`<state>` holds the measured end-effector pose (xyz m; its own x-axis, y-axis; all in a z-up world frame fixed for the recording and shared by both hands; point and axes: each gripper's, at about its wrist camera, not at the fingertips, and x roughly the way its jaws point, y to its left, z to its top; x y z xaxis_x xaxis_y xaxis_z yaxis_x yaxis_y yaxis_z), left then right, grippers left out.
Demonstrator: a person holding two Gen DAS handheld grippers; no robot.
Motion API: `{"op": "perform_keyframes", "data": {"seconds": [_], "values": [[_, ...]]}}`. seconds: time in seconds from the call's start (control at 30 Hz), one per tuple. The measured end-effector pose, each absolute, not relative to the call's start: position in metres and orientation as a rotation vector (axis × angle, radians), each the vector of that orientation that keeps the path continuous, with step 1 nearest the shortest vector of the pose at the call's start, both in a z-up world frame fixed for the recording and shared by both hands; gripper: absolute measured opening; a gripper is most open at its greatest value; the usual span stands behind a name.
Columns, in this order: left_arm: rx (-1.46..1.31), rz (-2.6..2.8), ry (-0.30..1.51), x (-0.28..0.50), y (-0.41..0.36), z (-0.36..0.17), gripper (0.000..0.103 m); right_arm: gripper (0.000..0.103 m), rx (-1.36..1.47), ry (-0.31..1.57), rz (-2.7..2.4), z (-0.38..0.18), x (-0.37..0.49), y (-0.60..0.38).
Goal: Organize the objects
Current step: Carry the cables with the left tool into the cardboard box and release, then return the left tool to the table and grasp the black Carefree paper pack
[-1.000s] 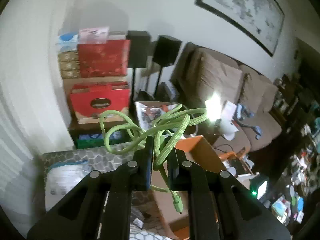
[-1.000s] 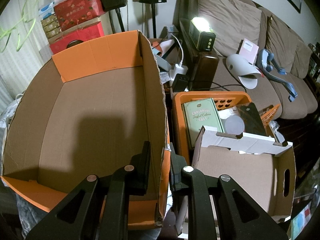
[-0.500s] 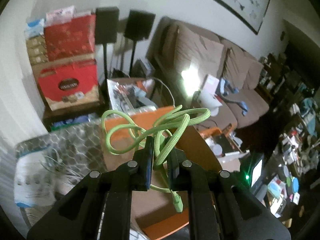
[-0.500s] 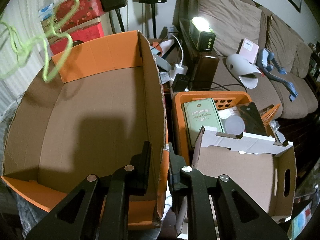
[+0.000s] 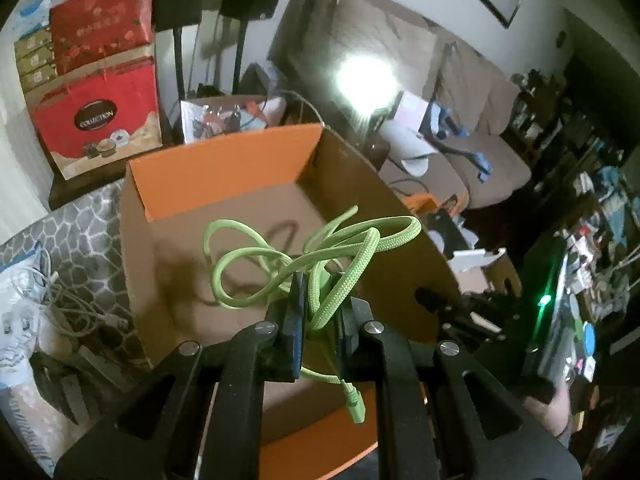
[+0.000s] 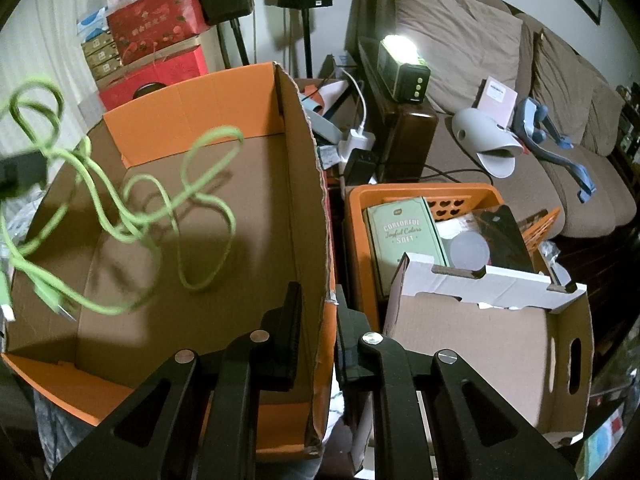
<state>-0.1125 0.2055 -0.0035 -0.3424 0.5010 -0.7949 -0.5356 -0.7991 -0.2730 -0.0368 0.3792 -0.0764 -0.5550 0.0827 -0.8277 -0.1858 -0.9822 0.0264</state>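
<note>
My left gripper (image 5: 318, 300) is shut on a tangled bright green braided cable (image 5: 340, 256) and holds it in the air over the open orange cardboard box (image 5: 224, 168). In the right wrist view the green cable (image 6: 132, 216) hangs over the box's left half, above its bare floor. My right gripper (image 6: 318, 312) is shut on the right side wall of the orange cardboard box (image 6: 308, 184), one finger inside and one outside. The right gripper also shows in the left wrist view (image 5: 448, 308) at that wall.
An orange plastic crate (image 6: 400, 196) with a green book and a smaller brown and white box (image 6: 480, 320) stand right of the big box. White cables lie on a patterned cloth (image 5: 60, 304) to the left. A sofa (image 6: 480, 60), red boxes (image 5: 100, 120) and speaker stands are behind.
My left gripper has carried the green cable forward and down, from beside the box to over its inside. The right gripper has kept its hold on the box wall.
</note>
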Motion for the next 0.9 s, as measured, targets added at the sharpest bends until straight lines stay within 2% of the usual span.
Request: {"op": "perform_keyframes", "data": {"seconds": [0.4,0.5,0.57,0.67,0.77,0.9], "values": [[-1.298,2.128,0.116,-0.106,0.212,-0.03,0.014,0.011,-1.393,0.169,2.639,-0.076,-0.037,0.38],[-1.297,2.139,0.124,-0.105,0.211,-0.03,0.032,0.011,-1.392,0.169,2.639,-0.076,-0.038,0.38],[-1.291,2.15,0.112,-0.104,0.207,-0.028,0.048,0.011,-1.392,0.17,2.64,-0.076,-0.037,0.38],[-1.261,2.173,0.09,-0.105,0.196,-0.021,0.064,0.011,-1.392,0.169,2.64,-0.076,-0.037,0.38],[-1.22,2.216,0.1,-0.103,0.188,-0.011,0.078,0.011,-1.391,0.17,2.641,-0.077,-0.036,0.38],[-1.184,2.273,0.113,-0.101,0.17,0.001,0.09,0.011,-1.391,0.171,2.641,-0.077,-0.036,0.38]]}}
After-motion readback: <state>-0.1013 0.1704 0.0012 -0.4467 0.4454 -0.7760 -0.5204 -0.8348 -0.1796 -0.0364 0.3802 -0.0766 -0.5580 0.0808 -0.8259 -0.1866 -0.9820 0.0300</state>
